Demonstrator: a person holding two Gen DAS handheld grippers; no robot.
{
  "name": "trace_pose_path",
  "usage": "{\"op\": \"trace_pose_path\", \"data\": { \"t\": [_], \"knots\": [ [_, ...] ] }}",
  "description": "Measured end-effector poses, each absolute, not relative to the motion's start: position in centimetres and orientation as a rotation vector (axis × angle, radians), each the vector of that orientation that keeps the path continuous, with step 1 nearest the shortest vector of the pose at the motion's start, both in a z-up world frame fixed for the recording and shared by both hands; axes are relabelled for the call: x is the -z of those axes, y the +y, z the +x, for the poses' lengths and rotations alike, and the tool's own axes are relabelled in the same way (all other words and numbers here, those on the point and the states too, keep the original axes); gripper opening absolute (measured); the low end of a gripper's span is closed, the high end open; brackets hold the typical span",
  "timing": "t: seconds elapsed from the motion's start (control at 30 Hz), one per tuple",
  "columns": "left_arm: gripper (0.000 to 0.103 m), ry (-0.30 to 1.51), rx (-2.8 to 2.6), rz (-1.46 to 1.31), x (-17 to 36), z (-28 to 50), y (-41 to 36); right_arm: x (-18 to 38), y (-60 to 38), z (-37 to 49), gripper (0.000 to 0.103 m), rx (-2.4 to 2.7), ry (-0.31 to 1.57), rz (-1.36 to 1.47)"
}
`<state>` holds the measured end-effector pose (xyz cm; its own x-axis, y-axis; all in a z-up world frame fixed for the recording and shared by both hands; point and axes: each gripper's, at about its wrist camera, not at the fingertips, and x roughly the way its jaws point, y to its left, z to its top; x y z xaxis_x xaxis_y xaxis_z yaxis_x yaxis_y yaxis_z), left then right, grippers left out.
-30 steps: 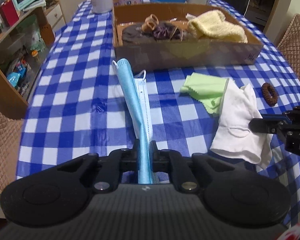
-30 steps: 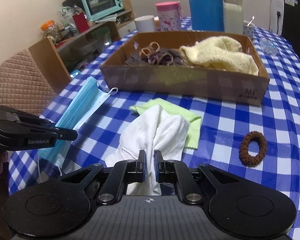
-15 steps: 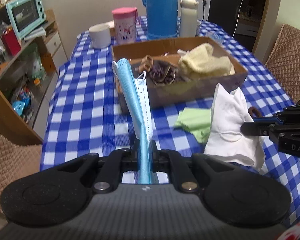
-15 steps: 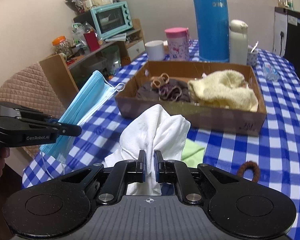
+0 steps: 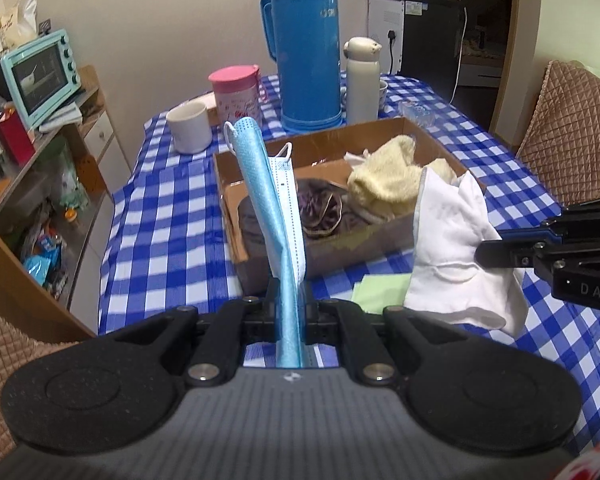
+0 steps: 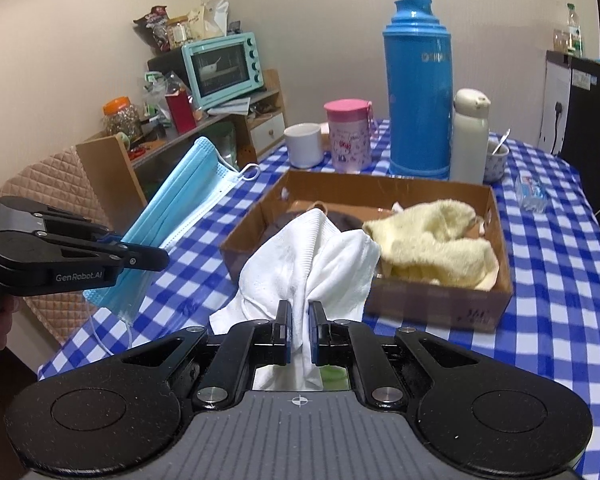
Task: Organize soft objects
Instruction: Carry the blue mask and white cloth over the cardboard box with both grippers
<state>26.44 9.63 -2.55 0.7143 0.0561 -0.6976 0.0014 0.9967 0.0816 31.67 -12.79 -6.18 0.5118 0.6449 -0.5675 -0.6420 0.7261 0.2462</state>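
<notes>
Above the blue-checked tablecloth [image 5: 168,216], the left gripper [image 5: 290,300] pinches a pleated blue paper face mask [image 5: 266,200], and the right gripper [image 6: 299,322] clamps a ribbed white cotton cloth [image 6: 320,256]. Beyond, the shallow cardboard box [image 6: 440,304] holds fluffy yellow towelling [image 6: 432,240]; its dark contents are largely hidden.

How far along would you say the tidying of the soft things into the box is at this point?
Done: a yellow towel and dark hair ties lie in the cardboard box. In hand: the left gripper holds a blue face mask, the right gripper a white cloth. Left: a green cloth on the table.
</notes>
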Motion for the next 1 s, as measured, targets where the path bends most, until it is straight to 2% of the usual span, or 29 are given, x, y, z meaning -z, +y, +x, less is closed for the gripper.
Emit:
{"op": "trace_pose_path", "data": {
  "t": [0.5,1.0],
  "knots": [
    [0.007,0.74,0.028,0.166,2.0,31.2,10.0,5.1,-12.0,35.7,0.009,-0.755,0.646,0.009],
    [0.008,0.631,0.126,0.243,2.0,41.2,10.4,6.0,-8.9,44.4,0.009,-0.669,0.635,0.043]
  ]
}}
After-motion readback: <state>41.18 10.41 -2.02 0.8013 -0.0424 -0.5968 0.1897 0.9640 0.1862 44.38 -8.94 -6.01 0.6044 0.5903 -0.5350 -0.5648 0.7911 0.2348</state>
